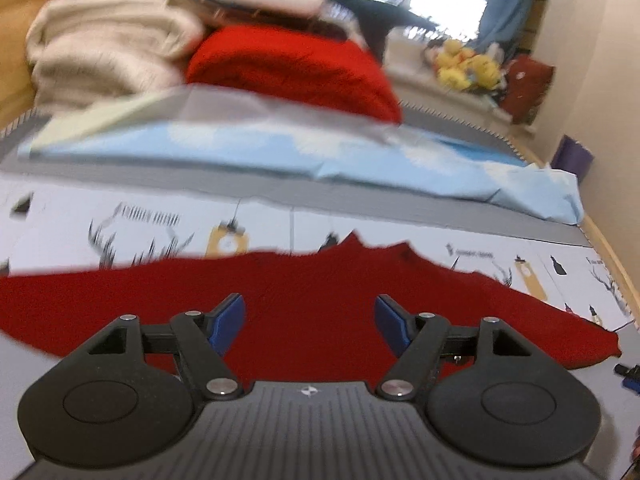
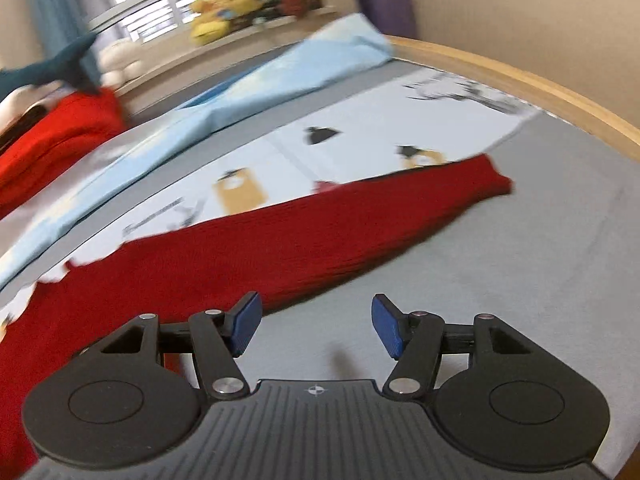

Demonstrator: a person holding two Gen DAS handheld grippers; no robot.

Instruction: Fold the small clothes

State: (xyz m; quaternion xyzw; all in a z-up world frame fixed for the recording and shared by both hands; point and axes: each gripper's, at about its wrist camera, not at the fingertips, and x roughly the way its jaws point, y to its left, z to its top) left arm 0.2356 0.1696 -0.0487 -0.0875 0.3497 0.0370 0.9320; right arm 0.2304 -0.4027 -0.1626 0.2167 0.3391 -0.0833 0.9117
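A dark red knitted garment (image 1: 304,288) lies spread flat on the bed, its sleeves reaching left and right. My left gripper (image 1: 310,322) is open and empty, hovering just above the garment's middle. In the right wrist view the same garment (image 2: 280,240) stretches a long sleeve toward the upper right. My right gripper (image 2: 316,326) is open and empty over the grey sheet (image 2: 500,280), its left finger beside the sleeve's lower edge.
A printed white mat (image 1: 120,220) lies under the garment. Behind it are a light blue cloth (image 1: 280,152), a folded bright red garment (image 1: 296,68) and stacked cream blankets (image 1: 104,48). The wooden bed edge (image 2: 520,76) runs along the right. Plush toys (image 1: 464,64) sit by the window.
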